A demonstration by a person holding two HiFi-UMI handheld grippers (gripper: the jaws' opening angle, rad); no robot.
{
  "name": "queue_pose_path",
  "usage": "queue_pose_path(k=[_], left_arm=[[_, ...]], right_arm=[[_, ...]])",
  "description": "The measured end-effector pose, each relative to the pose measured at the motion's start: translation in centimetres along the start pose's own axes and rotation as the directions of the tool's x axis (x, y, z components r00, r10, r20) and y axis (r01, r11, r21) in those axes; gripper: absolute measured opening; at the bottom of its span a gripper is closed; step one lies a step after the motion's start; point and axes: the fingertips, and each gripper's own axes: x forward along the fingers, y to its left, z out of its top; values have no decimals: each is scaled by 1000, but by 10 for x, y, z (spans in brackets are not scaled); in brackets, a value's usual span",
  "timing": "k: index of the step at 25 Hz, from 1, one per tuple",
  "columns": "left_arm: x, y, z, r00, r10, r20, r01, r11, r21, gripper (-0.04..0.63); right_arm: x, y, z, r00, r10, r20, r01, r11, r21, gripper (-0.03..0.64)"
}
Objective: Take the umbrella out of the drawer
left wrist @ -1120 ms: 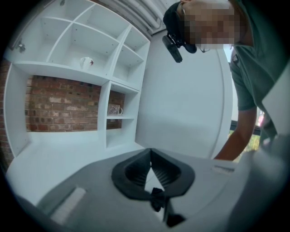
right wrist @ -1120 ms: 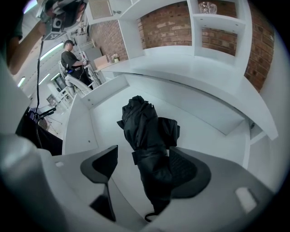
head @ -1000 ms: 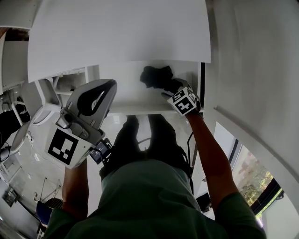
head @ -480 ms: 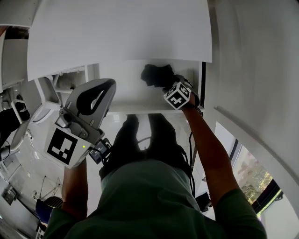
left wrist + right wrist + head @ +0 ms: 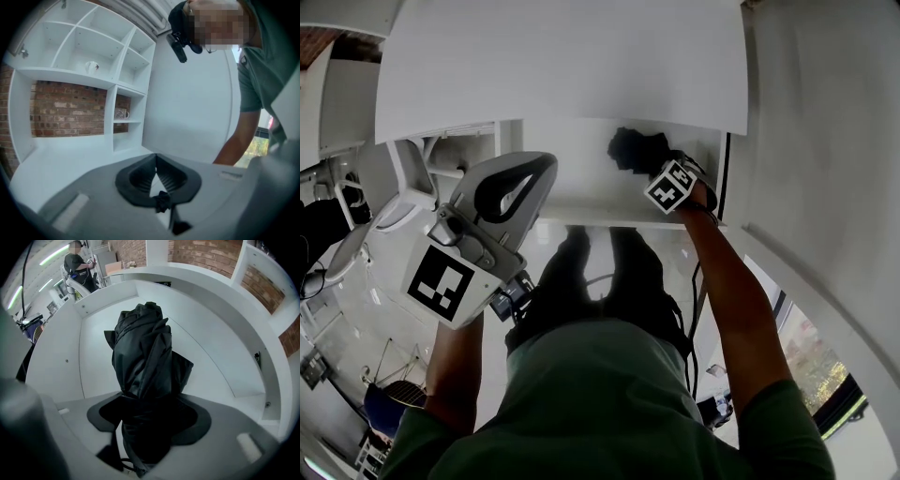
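The drawer [image 5: 572,178] stands open, with the black umbrella [image 5: 143,352] lying on its floor, not yet lifted. The right gripper [image 5: 147,401] has its jaws spread around the umbrella; they have just been closing but seemingly have not clamped. The left gripper [image 5: 156,157] hangs outside, jaws pressed together, empty

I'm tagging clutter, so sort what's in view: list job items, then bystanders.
Job: umbrella; drawer; right tongs, jaws just closing with the umbrella between them.
Lying about: left tongs, shut and empty; shelf unit; upper mug; lower mug; brick wall.
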Motion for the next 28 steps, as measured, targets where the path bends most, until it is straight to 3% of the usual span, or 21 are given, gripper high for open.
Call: queue_pose_path(k=[9,28], left_arm=[[-32,0,15,999,40,27,-41,999,19,3],[-102,-14,55,988,86,127,-96,993,76,3]], right_arm=[[-18,0,1,999,-5,42,-1,990,143,265],[-102,11,3,991,-69,114,44,977,210,262]])
